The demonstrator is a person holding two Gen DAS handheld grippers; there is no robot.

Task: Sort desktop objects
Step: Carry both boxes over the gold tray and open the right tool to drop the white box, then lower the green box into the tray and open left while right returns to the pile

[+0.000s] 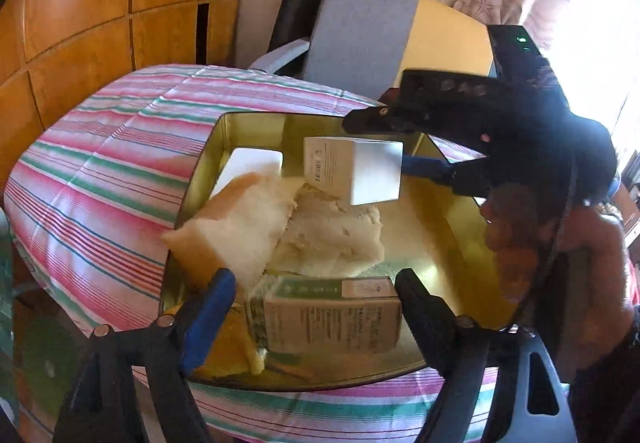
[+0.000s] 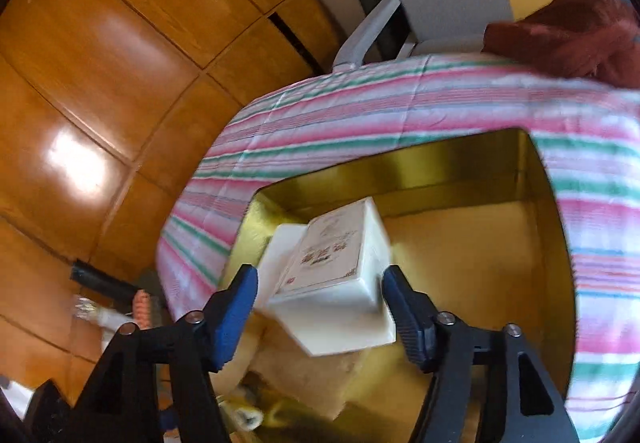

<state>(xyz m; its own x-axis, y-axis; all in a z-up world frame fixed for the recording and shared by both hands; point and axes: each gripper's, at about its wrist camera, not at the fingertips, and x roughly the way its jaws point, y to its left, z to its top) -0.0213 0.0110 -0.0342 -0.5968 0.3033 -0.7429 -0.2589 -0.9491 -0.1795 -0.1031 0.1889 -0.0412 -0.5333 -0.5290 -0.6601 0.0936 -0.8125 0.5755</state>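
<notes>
White box (image 2: 340,283) — tilted between parted fingers (image 2: 236,307)

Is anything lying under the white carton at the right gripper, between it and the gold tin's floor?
Yes. Pale crumpled padding covers the floor of the gold tin beneath the tilted white carton, and a flat white box lies beside it.

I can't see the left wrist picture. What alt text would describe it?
A white box hangs tilted over a gold tin on a striped cloth, by the right gripper. The left gripper, open, flanks a green-printed box beside pale foam pieces.
</notes>
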